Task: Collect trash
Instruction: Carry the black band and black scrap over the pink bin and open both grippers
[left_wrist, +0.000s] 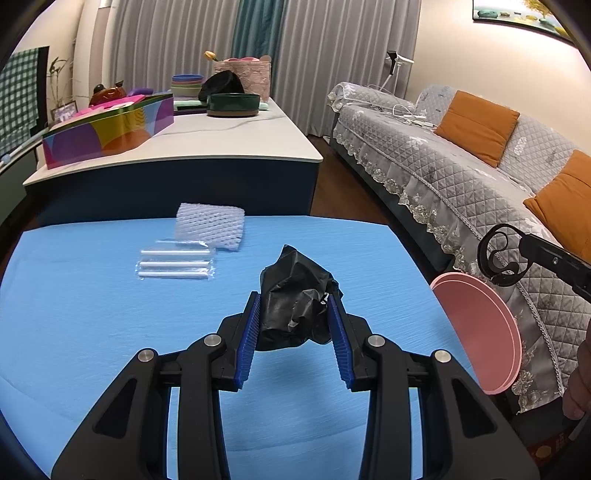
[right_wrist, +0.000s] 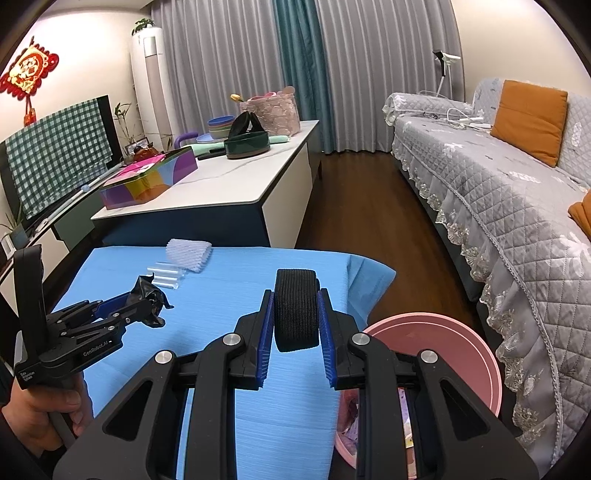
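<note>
My left gripper (left_wrist: 294, 306) is shut on a crumpled black plastic bag (left_wrist: 295, 302) and holds it above the blue table cover (left_wrist: 92, 314); both also show in the right wrist view, gripper (right_wrist: 149, 301) and bag (right_wrist: 147, 290). My right gripper (right_wrist: 295, 299) is shut on a roll of black elastic band (right_wrist: 295, 308), above the cover's right part. In the left wrist view the band's looped end (left_wrist: 496, 254) shows at the right. A pink bin (right_wrist: 443, 354) stands beside the table on the right, with scraps inside. White foam netting (left_wrist: 210, 225) and clear-wrapped straws (left_wrist: 177, 264) lie on the cover.
A white-topped counter (left_wrist: 207, 136) stands behind the table with a colourful box (left_wrist: 110, 129), stacked bowls and a dark round container. A grey quilted sofa (right_wrist: 498, 192) with orange cushions runs along the right. Wood floor lies between.
</note>
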